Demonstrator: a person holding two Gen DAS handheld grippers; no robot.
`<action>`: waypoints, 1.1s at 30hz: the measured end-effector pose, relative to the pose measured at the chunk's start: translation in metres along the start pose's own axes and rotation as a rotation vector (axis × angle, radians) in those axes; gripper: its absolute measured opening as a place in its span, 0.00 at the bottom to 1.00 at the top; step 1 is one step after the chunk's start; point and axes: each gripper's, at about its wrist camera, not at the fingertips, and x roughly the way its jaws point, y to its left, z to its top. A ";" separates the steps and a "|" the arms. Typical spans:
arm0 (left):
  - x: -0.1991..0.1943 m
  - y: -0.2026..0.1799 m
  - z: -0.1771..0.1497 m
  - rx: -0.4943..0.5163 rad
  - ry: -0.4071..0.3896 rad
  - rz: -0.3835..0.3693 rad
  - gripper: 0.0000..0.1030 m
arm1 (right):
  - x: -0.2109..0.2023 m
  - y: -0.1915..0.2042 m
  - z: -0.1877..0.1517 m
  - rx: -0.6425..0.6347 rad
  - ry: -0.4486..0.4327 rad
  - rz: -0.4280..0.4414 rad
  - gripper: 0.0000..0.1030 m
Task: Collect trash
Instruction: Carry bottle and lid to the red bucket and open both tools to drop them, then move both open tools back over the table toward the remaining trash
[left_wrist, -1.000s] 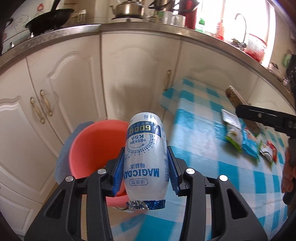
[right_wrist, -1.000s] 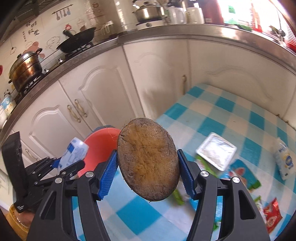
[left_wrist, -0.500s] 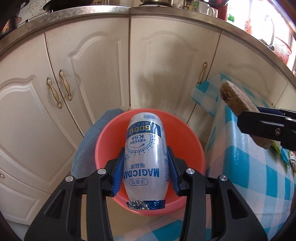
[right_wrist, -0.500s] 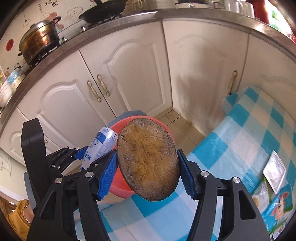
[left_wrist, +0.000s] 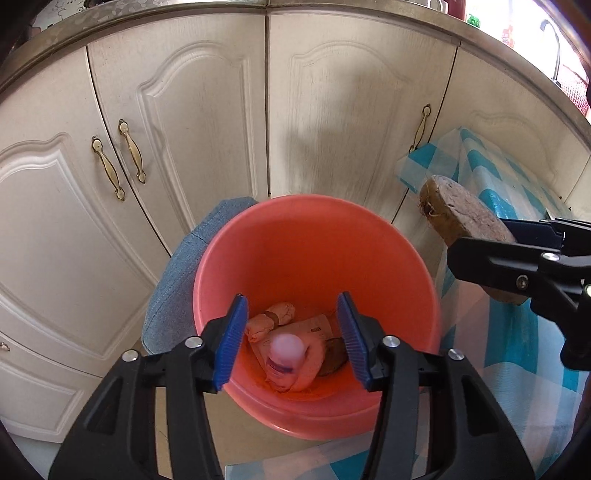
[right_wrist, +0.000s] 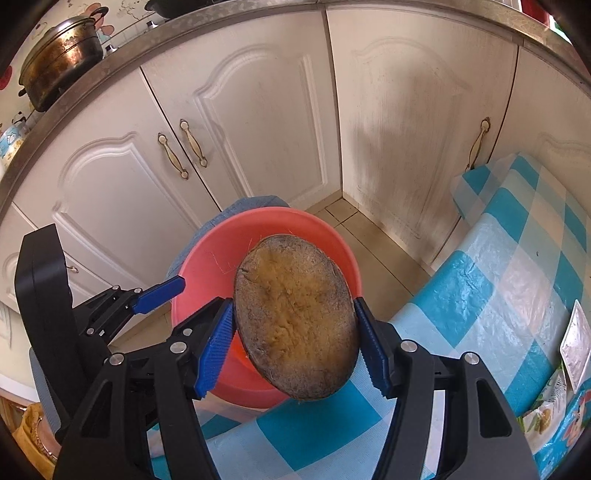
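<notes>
Left tongs opening over bucket, right tongs pinching brown slab.

Left gripper (left_wrist: 291, 341) above the red bucket (left_wrist: 388, 258), jaws spreading, pads clear of everything; blurred white bottle (left_wrist: 286, 352) below them inside the bucket, on scraps and paper. Right gripper (right_wrist: 293, 345) clamped on an oval brown slab (right_wrist: 297, 319), hanging over the bucket's near rim, partly above the blue check tablecloth (right_wrist: 491, 280). Risks: release now could land the slab on the rim or cloth; tongs close together above the bucket, possible clash. Wrappers beside the bucket on the cloth not yet collected. No legible writing; bottle label blurred.
</notes>
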 end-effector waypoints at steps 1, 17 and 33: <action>0.001 0.000 0.000 0.004 0.003 0.004 0.62 | 0.001 0.000 0.000 0.003 -0.003 -0.002 0.62; -0.022 -0.008 0.006 0.057 -0.070 0.069 0.86 | -0.063 -0.024 -0.016 0.103 -0.177 -0.076 0.85; -0.092 -0.057 0.019 0.180 -0.218 0.069 0.87 | -0.144 -0.065 -0.082 0.272 -0.267 -0.131 0.85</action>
